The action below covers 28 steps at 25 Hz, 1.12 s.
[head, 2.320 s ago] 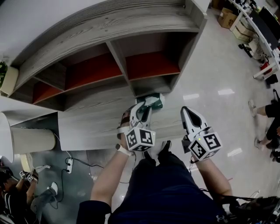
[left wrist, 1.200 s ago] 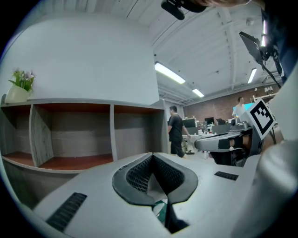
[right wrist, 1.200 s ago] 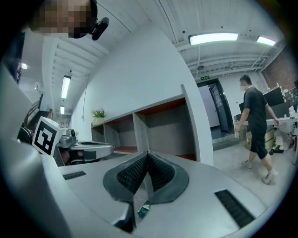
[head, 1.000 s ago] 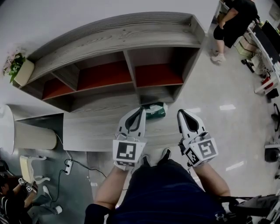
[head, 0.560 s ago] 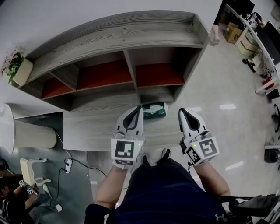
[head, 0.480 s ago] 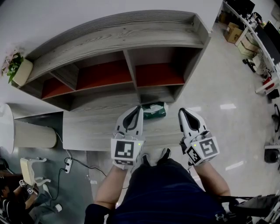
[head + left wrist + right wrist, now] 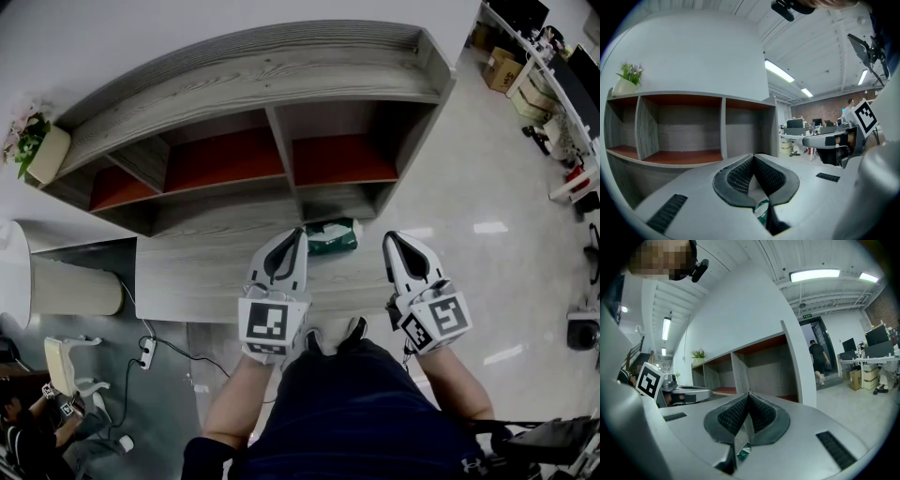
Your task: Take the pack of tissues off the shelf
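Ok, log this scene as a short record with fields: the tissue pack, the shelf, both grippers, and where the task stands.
tissue pack: green plastic-wrapped tissue pack, lying on the grey wooden ledge, not held
shelf unit: grey wood-grain shelf unit with red-orange cubby floors
plant: small green plant in a white pot, on top at the left end
left gripper: jaws together, gripping nothing, at the pack's left edge; contact unclear
right gripper: jaws together, right of the pack, apart from it
status: pack not yet taken
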### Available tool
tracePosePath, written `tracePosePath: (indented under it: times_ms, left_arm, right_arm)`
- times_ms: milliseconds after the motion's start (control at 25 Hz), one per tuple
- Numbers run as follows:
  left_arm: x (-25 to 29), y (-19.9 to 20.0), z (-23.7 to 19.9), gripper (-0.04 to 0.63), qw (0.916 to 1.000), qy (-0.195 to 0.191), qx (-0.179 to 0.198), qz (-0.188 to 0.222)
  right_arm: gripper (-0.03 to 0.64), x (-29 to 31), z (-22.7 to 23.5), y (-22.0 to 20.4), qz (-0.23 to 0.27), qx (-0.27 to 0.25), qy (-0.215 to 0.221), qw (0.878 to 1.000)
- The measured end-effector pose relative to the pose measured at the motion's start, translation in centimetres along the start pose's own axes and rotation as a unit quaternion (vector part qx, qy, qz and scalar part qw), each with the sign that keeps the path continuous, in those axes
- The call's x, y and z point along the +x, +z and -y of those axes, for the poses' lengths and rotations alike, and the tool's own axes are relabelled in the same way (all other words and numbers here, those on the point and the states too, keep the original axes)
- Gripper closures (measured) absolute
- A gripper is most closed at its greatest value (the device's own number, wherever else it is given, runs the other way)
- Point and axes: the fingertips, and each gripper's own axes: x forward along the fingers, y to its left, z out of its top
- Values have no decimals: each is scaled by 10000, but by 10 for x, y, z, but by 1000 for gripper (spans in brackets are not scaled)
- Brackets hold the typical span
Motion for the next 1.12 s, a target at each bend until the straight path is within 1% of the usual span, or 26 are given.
tracePosePath:
  times_ms: [760, 920, 1120]
  left_arm:
    - [-4, -1, 4, 578, 10000, -34, 28, -34]
    - [-5, -2, 4, 578, 10000, -19, 21, 15]
    - [-6, -5, 5, 578, 9999, -46, 44, -81]
  right_arm:
    - [606, -3, -4, -1, 2, -3, 64, 10000]
    - [606, -4, -5, -2, 14, 6, 76, 10000]
    - [606, -5, -5, -3, 12, 12, 74, 10000]
